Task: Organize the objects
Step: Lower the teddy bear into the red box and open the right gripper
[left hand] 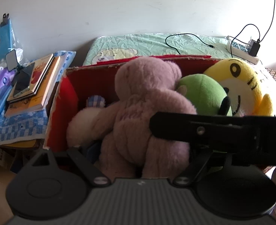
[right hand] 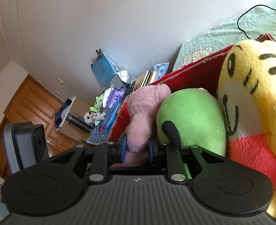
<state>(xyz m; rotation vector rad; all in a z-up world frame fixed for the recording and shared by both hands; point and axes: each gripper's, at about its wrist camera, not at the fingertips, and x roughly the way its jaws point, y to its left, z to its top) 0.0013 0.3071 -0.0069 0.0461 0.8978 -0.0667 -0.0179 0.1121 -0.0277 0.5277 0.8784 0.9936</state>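
A: So, closest to the lens, what does the right gripper point(right hand: 137, 151) do?

B: Its two blue pads point(right hand: 122, 148) are pressed on a limb of the pink teddy bear point(right hand: 143, 110), one on each side. It grips the bear.

A: And the left gripper?

B: From its own camera I see only the linkage. The right gripper's black body crosses in front, and the fingertips are hidden behind the bear point(left hand: 145, 101), so I cannot tell if it is open or closed.

A: Where is the bear?

B: It sits inside the red cardboard box point(left hand: 70, 93), upright, with its back to the left camera. Just beside it is a green plush point(right hand: 190, 120), touching it, then a yellow plush point(right hand: 250, 86) with a smiling face. A cream plush point(left hand: 85, 123) lies low on the other side.

A: And further away?

B: Beside the box, a stack of books point(left hand: 38, 86) with a phone point(left hand: 22, 82) on top. Behind the box, a green sheet point(left hand: 138, 43) with a black cable point(left hand: 184, 37), then the white wall.
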